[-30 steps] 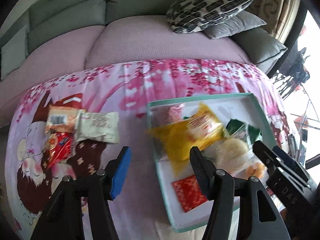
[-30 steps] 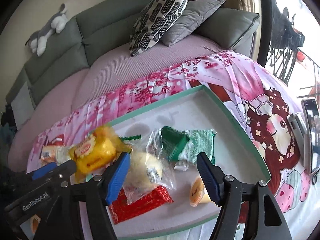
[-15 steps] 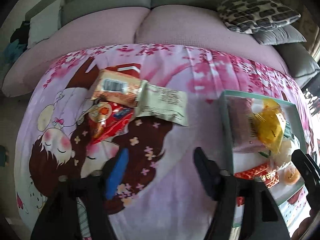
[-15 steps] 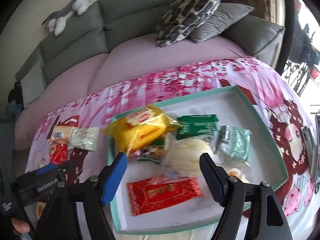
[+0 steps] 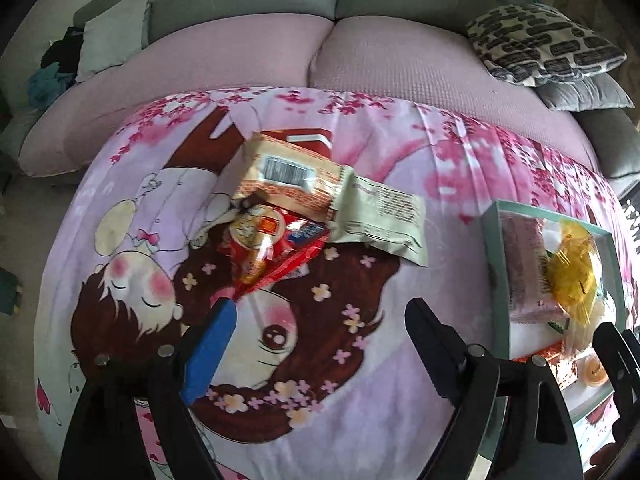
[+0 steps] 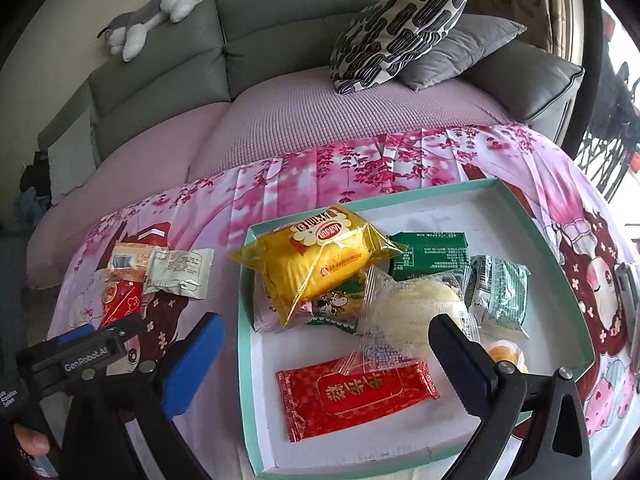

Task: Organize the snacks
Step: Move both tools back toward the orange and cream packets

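Three loose snacks lie on the pink cartoon cloth: an orange packet (image 5: 292, 178), a pale green packet (image 5: 380, 216) and a red packet (image 5: 272, 248). They also show in the right wrist view, the red packet (image 6: 120, 300) nearest. My left gripper (image 5: 320, 320) is open and empty, just below the red packet. A teal-rimmed tray (image 6: 560, 264) holds a yellow bag (image 6: 320, 264), green packets (image 6: 430, 254), a clear-wrapped bun (image 6: 412, 312) and a red sachet (image 6: 356, 394). My right gripper (image 6: 326, 340) is open and empty above the tray's front left.
A pink-covered sofa (image 6: 320, 120) runs behind the cloth, with patterned (image 6: 396, 28) and grey (image 6: 460, 48) cushions and a plush toy (image 6: 148, 20). A phone-like object (image 6: 630, 300) lies at the cloth's right edge.
My left gripper has swung left from the tray to the three loose snacks. The yellow bag now rests in the tray. My right gripper has backed off slightly and stays open.
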`<state>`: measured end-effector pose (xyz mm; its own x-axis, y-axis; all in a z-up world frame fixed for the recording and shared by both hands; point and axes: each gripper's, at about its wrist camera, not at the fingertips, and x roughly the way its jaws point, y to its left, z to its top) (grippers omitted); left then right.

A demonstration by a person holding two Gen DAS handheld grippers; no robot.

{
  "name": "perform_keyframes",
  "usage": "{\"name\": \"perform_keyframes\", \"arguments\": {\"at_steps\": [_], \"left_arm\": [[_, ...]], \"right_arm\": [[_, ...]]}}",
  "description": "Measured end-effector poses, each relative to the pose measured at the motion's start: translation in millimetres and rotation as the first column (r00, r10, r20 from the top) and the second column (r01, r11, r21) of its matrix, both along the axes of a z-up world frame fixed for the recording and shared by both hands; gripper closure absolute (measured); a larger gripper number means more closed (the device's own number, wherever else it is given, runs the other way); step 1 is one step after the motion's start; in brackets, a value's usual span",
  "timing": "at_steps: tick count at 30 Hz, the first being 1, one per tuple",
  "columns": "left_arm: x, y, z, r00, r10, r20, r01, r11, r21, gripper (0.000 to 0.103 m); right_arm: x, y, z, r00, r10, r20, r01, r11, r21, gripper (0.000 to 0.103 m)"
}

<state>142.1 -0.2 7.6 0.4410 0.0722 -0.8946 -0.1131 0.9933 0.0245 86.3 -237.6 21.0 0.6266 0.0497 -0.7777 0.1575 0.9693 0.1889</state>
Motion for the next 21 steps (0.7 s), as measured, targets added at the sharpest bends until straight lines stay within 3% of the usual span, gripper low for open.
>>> {"name": "perform_keyframes", "arguments": {"at_steps": [14,21], "left_arm": [[-0.9,58.8,12.3,0.992,0.122,0.038,-0.122,0.992,-0.011,0.016],[-1.1,86.4,11.1,0.985,0.169,0.032,-0.169,0.986,-0.003,0.016]], "right_arm": [[5.0,54.9,19.8,0.993,0.112,0.037,-0.11,0.993,-0.051,0.0],[12.7,91.8,12.2,0.983,0.182,0.009,-0.181,0.983,-0.043,0.0]]}}
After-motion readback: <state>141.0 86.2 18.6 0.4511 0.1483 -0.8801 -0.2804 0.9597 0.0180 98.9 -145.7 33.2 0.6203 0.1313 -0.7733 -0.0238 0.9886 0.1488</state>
